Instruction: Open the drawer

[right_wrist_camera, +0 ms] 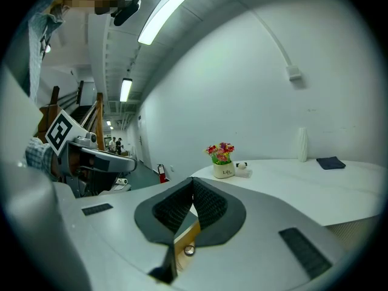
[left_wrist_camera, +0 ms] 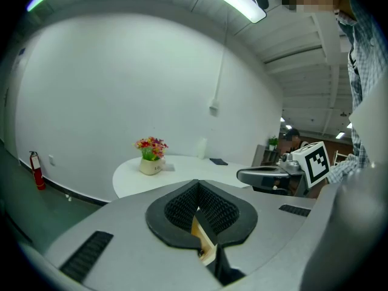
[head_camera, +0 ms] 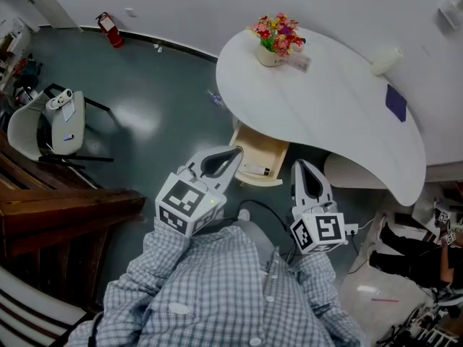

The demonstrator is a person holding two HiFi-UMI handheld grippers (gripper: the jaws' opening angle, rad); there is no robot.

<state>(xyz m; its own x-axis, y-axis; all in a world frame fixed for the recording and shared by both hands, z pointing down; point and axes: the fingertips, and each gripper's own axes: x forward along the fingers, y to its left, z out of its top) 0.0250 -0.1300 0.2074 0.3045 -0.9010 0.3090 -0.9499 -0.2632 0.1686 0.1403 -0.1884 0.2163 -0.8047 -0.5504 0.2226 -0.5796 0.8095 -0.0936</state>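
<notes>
Under the white round table (head_camera: 325,114) a light wooden drawer (head_camera: 262,154) stands pulled out toward me, with a small white item lying in it. My left gripper (head_camera: 230,155) hovers just in front of the drawer's left corner, jaws shut and empty. My right gripper (head_camera: 304,169) hangs just right of the drawer, below the table edge, also shut on nothing. In the left gripper view the pads (left_wrist_camera: 182,208) meet, and the drawer's wood (left_wrist_camera: 203,240) shows below them. In the right gripper view the pads (right_wrist_camera: 209,205) meet above the drawer front (right_wrist_camera: 182,238) and a small round fitting.
A flower pot (head_camera: 275,43), a white cylinder (head_camera: 385,60) and a dark blue flat item (head_camera: 396,102) sit on the table. A white chair (head_camera: 43,125) and dark wooden stairs (head_camera: 58,215) stand at the left. A fire extinguisher (head_camera: 110,29) leans by the wall.
</notes>
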